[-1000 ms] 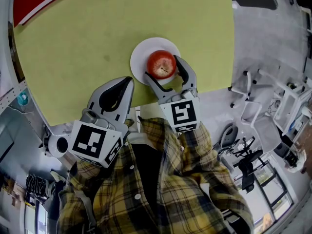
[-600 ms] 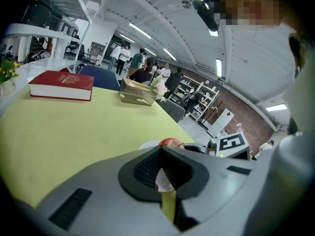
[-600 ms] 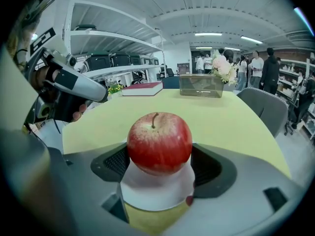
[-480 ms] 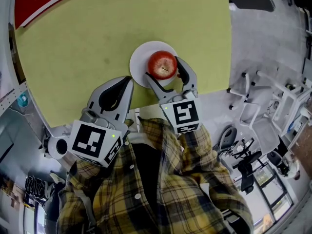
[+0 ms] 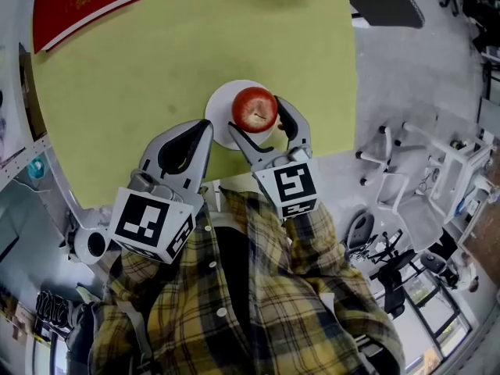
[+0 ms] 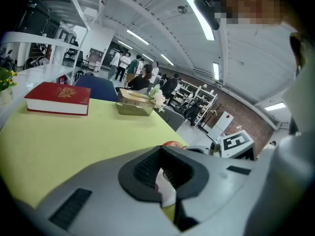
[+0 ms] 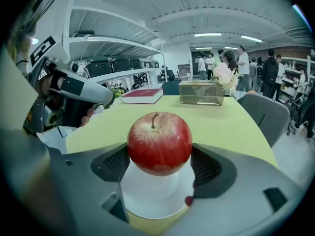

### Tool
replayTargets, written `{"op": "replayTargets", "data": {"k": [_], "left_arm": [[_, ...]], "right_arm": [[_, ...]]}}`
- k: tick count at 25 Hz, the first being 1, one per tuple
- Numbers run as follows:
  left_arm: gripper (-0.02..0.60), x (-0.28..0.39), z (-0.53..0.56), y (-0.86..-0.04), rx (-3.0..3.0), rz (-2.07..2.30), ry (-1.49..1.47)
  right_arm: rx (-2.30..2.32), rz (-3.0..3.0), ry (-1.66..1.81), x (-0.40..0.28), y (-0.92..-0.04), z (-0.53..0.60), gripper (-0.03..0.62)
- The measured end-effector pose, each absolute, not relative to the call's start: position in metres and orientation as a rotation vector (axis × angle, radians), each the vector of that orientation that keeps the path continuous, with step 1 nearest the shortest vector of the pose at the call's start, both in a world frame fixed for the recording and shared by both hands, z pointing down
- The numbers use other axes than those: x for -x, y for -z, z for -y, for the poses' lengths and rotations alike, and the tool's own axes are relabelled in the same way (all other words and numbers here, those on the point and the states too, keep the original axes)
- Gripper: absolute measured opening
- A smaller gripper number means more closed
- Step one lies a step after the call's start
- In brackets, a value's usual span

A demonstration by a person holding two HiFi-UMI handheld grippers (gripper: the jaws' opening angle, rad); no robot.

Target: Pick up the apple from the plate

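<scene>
A red apple (image 5: 255,108) (image 7: 159,142) with its stalk up is clamped between the two jaws of my right gripper (image 5: 258,119) (image 7: 160,159) and hangs just above a small white plate (image 5: 222,109) (image 7: 155,193) near the yellow-green table's front edge. The apple's underside is clear of the plate in the right gripper view. My left gripper (image 5: 195,133) (image 6: 165,176) is shut with nothing in it, held over the table's front edge to the left of the plate. Only the apple's top (image 6: 172,144) shows past its jaws.
A red book (image 5: 82,2) (image 7: 143,95) lies at the table's far left. A glass box with flowers (image 7: 203,91) (image 6: 134,103) stands at the far edge. White racks and chairs (image 5: 406,162) stand on the floor to the right. People stand in the background.
The right gripper has closed on the apple and raised it off the plate. The left gripper has stayed where it was.
</scene>
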State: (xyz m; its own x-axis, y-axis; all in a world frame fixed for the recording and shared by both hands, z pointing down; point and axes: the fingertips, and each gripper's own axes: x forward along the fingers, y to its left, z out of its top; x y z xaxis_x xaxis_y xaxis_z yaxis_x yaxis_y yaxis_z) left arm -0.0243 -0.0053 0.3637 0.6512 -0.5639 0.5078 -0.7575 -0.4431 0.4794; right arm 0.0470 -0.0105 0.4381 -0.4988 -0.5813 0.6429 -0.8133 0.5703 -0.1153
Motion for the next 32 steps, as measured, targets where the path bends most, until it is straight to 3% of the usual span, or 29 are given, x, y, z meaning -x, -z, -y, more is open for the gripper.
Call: {"op": "replayTargets", "data": {"k": [32], "left_arm": [[0.006,0.058,0.044,-0.233,-2.371,1.218,-0.151]], "right_arm": [[-1.112,2.454,-0.400,-0.013,-0.267,0.024,0.382]]}}
